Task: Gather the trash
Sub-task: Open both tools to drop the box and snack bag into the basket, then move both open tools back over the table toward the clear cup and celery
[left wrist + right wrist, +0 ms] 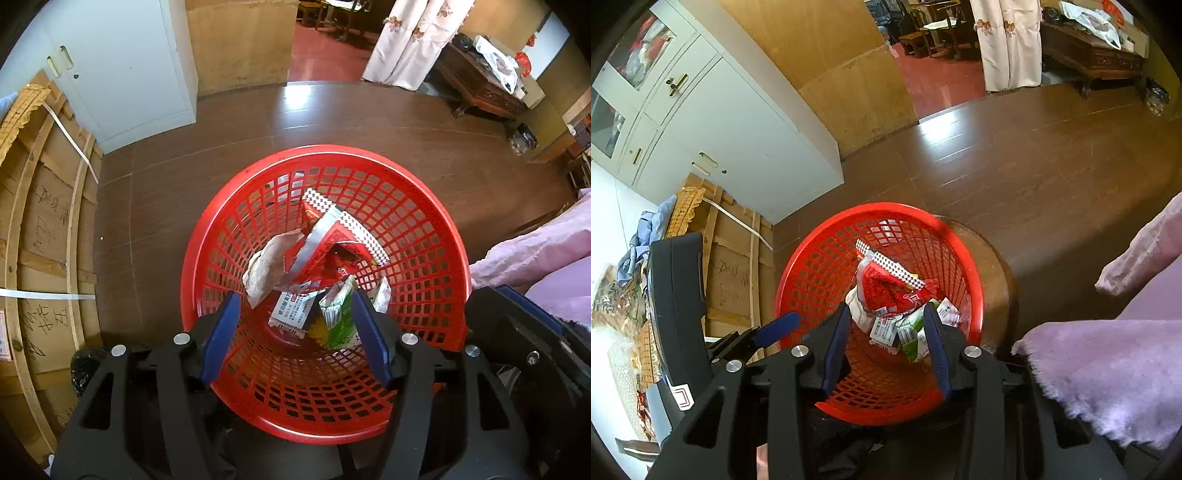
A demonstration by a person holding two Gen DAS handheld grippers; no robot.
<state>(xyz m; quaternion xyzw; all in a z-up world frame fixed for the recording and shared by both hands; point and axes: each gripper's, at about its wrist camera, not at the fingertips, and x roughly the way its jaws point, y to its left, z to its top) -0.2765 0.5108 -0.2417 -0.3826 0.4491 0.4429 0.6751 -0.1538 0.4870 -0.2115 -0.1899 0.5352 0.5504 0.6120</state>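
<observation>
A red mesh basket [424, 192] stands below both grippers and holds the trash. Inside lie a red snack wrapper [325, 243] with a checkered strip, crumpled white paper [266, 266], a white printed box [291, 314] and a green carton [338, 314]. My left gripper [295, 299] hangs open over the basket's mouth, with nothing between its blue pads. In the right wrist view the same basket [820, 236] shows the red wrapper [886, 288] and green carton [912, 332]. My right gripper [887, 308] is also open above it, holding nothing. The left gripper's blue pad [777, 328] shows beside the basket.
The basket sits on a round wooden stool [990, 266] on brown floor tiles. A white cabinet [122, 74] and a wooden crate [40, 229] stand to the left. Fluffy pink fabric [1108, 369] lies close on the right. A curtain [413, 40] and dark sideboard [480, 88] stand far back.
</observation>
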